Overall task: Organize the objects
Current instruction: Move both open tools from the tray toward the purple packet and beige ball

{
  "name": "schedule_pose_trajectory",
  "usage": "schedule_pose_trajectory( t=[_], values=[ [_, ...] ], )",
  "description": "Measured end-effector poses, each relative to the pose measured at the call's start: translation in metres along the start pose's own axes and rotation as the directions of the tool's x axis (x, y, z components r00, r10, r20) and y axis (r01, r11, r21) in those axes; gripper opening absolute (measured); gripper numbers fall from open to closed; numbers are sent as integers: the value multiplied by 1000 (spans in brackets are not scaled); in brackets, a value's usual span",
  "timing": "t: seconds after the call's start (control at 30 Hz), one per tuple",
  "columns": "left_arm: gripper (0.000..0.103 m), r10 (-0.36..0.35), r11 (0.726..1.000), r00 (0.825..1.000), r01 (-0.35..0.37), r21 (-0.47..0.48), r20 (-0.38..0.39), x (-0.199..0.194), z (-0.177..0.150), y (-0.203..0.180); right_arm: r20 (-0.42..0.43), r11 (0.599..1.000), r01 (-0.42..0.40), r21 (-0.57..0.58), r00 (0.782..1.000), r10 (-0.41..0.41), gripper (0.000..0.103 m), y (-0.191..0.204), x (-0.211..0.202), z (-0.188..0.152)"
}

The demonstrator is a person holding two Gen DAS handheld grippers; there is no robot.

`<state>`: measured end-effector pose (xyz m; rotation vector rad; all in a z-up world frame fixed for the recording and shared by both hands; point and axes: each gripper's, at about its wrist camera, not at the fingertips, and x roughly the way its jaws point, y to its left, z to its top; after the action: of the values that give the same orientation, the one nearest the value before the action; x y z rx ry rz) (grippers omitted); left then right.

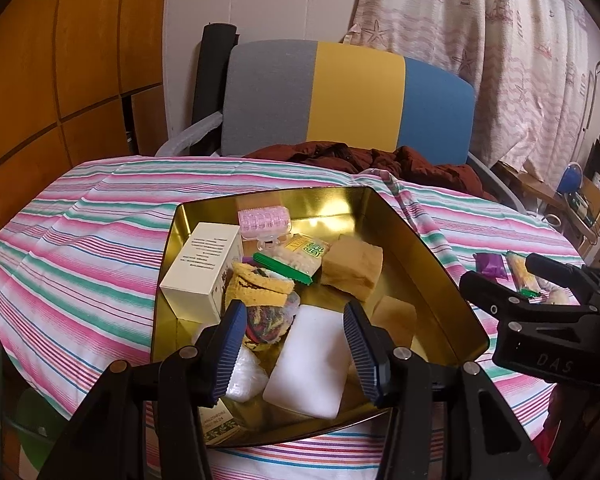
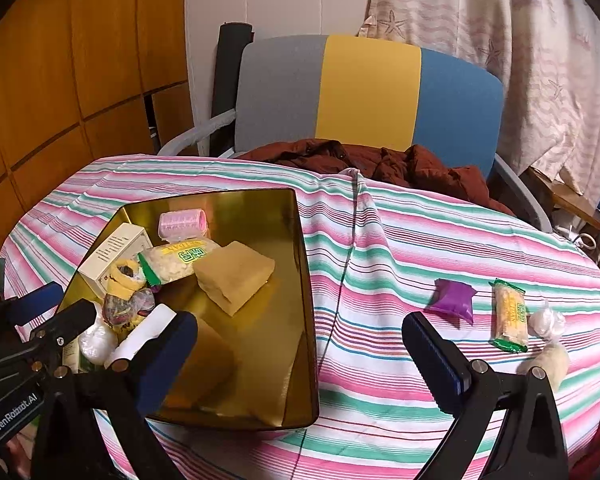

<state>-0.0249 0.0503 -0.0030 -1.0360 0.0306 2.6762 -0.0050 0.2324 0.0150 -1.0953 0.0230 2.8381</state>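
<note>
A gold tin (image 1: 420, 240) (image 2: 304, 300) sits on the striped cloth and holds a white box (image 1: 200, 268), a pink hair roller (image 1: 264, 218), a tan sponge (image 1: 352, 266) (image 2: 236, 276), a snack pack (image 2: 180, 260), a yellow knit piece (image 1: 260, 286) and a white block (image 1: 312, 364). My left gripper (image 1: 296, 350) hovers open just above the white block, nothing held. My right gripper (image 2: 300, 364) is open over the tin's right edge. To its right on the cloth lie a purple pouch (image 2: 454, 300), a wrapped snack bar (image 2: 510, 316), a clear wrap (image 2: 546, 320) and a beige lump (image 2: 548, 362).
A round table under a pink, green and white striped cloth (image 2: 380, 240) carries everything. A grey, yellow and blue chair (image 2: 368, 92) with a dark red jacket (image 2: 380, 160) stands behind it. Wooden panels are at the left, a curtain (image 2: 500, 20) at the right.
</note>
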Motion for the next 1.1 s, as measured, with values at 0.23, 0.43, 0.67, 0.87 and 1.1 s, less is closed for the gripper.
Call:
schedule_pose_trajectory(
  t=[0.23,0.43,0.67,0.87,1.1],
  values=[
    [51,-9,1000,1000,9,25,2,-2,-1,-7,-8,1000,6,18,1000,-5,103,-7,-1,-4],
    [51,-12,998,1000,12,56,1,-3,-2,-15,-13,999,14,33,1000,-14,103,-17,-2,-6],
    [51,-23,995,1000,22,97,2,-3,0,-26,-15,998,36,52,999,-35,103,-32,-4,-7],
    [51,-39,990,999,38,139,1,-3,2,-40,-23,995,68,69,997,-67,103,-50,-3,-7],
    [51,-64,980,998,64,188,-2,-2,3,-58,-43,986,123,117,992,-118,103,-89,-5,-5]
  ],
)
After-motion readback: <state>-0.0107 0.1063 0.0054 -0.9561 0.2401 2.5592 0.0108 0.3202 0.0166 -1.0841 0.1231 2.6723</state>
